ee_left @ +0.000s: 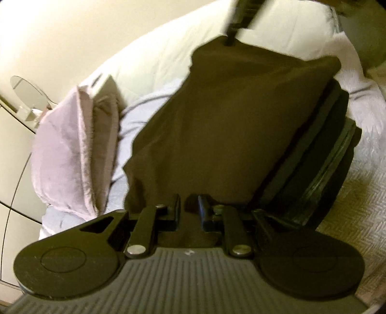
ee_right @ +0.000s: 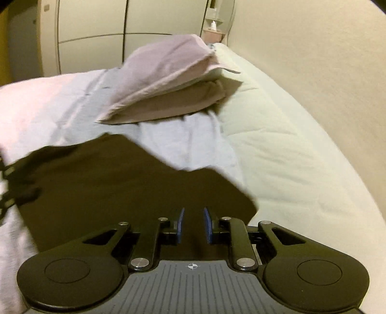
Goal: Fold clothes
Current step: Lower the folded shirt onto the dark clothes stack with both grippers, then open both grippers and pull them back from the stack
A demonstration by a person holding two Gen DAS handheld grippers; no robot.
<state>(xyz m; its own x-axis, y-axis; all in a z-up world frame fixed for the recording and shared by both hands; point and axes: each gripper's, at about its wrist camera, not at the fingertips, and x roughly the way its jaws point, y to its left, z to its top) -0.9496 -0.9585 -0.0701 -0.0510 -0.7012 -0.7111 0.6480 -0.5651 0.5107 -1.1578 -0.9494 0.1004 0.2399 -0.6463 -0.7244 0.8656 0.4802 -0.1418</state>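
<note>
A dark brown garment (ee_left: 229,125) hangs stretched between both grippers above the bed. In the left wrist view my left gripper (ee_left: 191,210) is shut on its near edge, the cloth running between the narrow-set fingers. The right gripper (ee_left: 238,21) shows blurred at the top, holding the far edge. In the right wrist view the brown garment (ee_right: 120,183) spreads left from my right gripper (ee_right: 195,224), whose blue pads (ee_right: 181,224) pinch its corner. The left gripper (ee_right: 9,190) is a dark blur at the left edge.
A stack of dark folded clothes (ee_left: 320,169) lies under the garment's right side on a woven bedspread (ee_left: 357,212). A pink pillow (ee_right: 168,79) rests on pale blue bedding (ee_right: 193,145), beside a cream quilt (ee_right: 277,145). Wall and cabinet panels (ee_right: 96,36) stand behind.
</note>
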